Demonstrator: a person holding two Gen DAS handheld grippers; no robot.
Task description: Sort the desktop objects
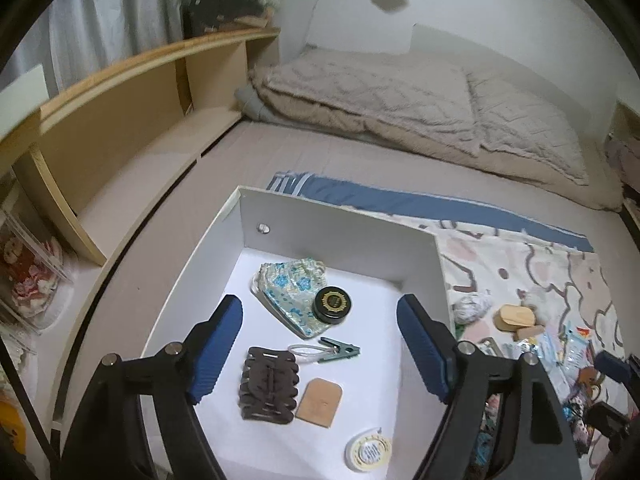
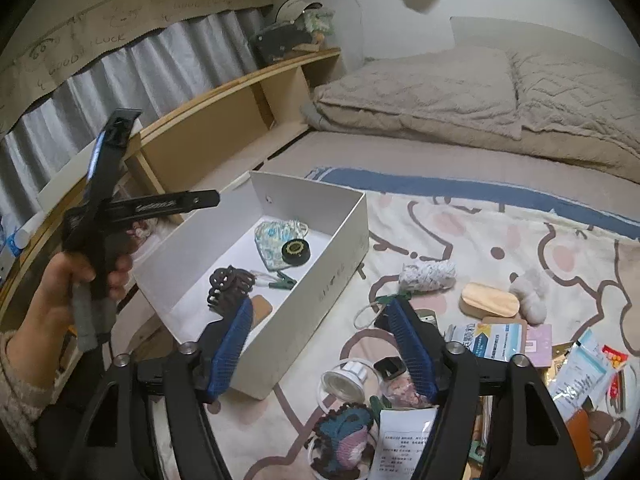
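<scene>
Plastic, cloth and card loose across the patterned blanket (image 2: 500, 240) at lower right of the right wrist view: clear round tub (image 2: 344, 384) probably light, stiff and slippery, best taken across its rim; wooden oval brush (image 2: 488, 300) rigid, likely graspable across its narrow width; sachets (image 2: 492, 338) thin and limp, to be pinched at an edge; crocheted piece (image 2: 344, 436) soft and compressible. White box (image 2: 320, 280), centre of frame, already holding brown hair claw (image 1: 269, 385), black round tin (image 1: 333, 304), green clip (image 1: 340, 347), floral pouch (image 1: 288, 292), tan card (image 1: 319, 402) and tape roll (image 1: 368, 450). Left gripper (image 1: 320, 344) raised above the box interior, angled downward, blue pads spread with nothing between; same tool seen at left of the right wrist view, gripped by a hand (image 2: 86, 276) with knitted cuff. Right gripper (image 2: 320, 346) tilted down over the box's near corner and the clutter, jaws apart and empty.
</scene>
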